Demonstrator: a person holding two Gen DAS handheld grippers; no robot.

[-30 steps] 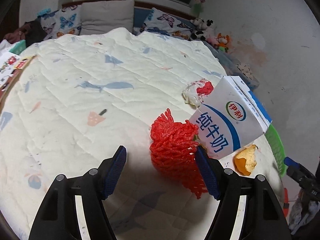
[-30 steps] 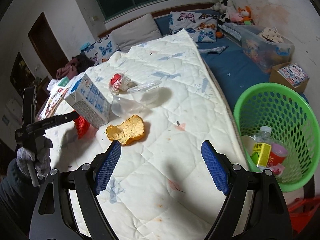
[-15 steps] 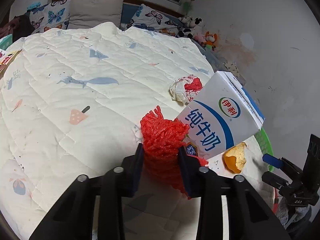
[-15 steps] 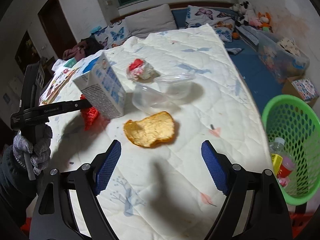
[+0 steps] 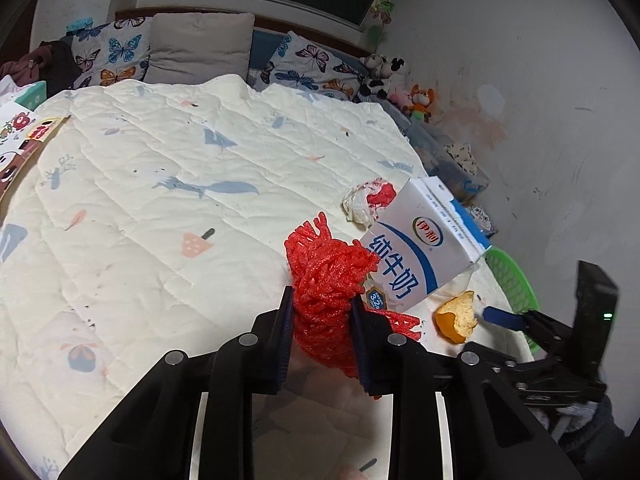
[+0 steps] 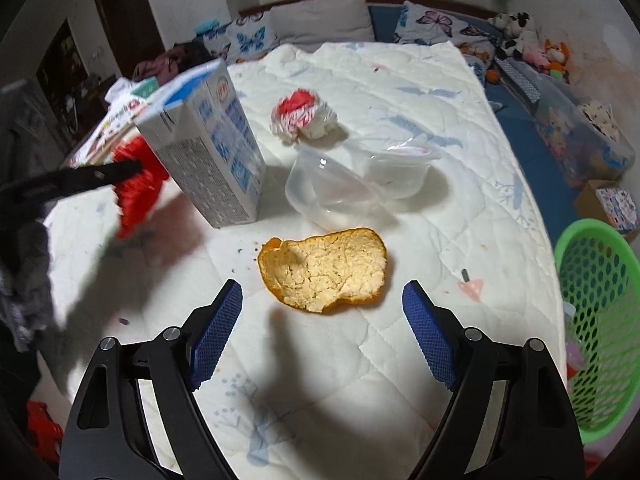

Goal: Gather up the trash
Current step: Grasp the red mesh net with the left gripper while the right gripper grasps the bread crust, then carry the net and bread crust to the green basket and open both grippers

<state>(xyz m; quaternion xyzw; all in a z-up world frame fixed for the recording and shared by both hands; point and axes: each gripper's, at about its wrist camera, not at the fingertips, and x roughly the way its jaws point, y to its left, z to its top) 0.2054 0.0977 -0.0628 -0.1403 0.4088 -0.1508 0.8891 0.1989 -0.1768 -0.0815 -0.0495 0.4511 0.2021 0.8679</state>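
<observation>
A red foam net (image 5: 328, 272) lies bunched against a tilted white-and-blue milk carton (image 5: 420, 252) on the quilted bed cover (image 5: 180, 200). My left gripper (image 5: 320, 300) is closing, and its blue pads press on the net from both sides. The right wrist view shows the same net (image 6: 138, 188) beside the carton (image 6: 208, 148). An orange peel (image 6: 324, 268) lies inside up just ahead of my right gripper (image 6: 322, 296), which stands open and wide above the cover with nothing between its fingers.
A crumpled red-and-white wrapper (image 6: 302, 118) and two clear plastic tubs (image 6: 332, 188) lie behind the peel. A green basket (image 6: 596, 320) holding some trash stands off the bed's right edge. Pillows and soft toys line the far end, and boxes sit on the floor.
My left gripper's jaws have come together from wide apart onto the red net. The right gripper has swung left, from near the basket to right over the orange peel.
</observation>
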